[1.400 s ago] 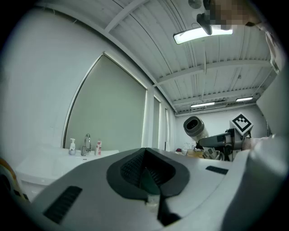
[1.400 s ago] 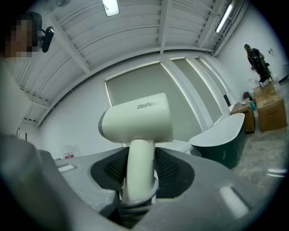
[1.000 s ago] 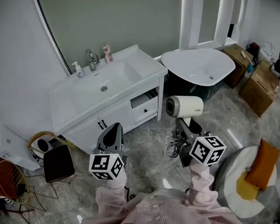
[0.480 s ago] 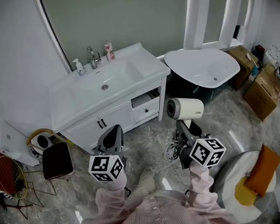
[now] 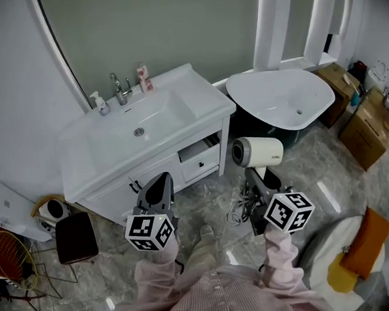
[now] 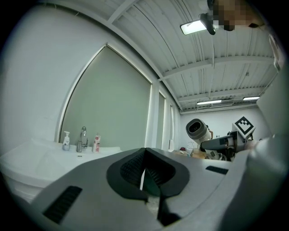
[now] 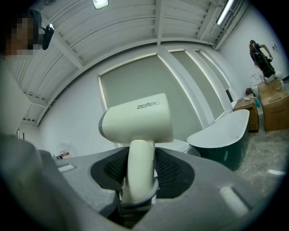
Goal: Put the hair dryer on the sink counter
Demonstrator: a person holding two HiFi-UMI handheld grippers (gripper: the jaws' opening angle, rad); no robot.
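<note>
A cream hair dryer (image 5: 256,150) is held upright by its handle in my right gripper (image 5: 263,178), which is shut on it; its barrel lies level above the floor, right of the vanity. Its cord (image 5: 239,207) dangles below. In the right gripper view the hair dryer (image 7: 137,121) rises from between the jaws. The white sink counter (image 5: 203,96) with its basin stands to the upper left. My left gripper (image 5: 158,186) is shut with nothing in it, in front of the cabinet doors. In the left gripper view the hair dryer (image 6: 198,130) shows at the right.
A faucet (image 5: 117,88), a pump bottle (image 5: 98,101) and a small pink bottle (image 5: 143,77) stand at the counter's back. One cabinet drawer (image 5: 201,156) hangs ajar. A white bathtub (image 5: 282,97) is right of the vanity, with cardboard boxes (image 5: 366,123) beyond. A dark stool (image 5: 75,237) stands lower left.
The vanity and the room have slid left in the head view as the view turns. Both grippers keep their places in the frame, the hair dryer still held.
</note>
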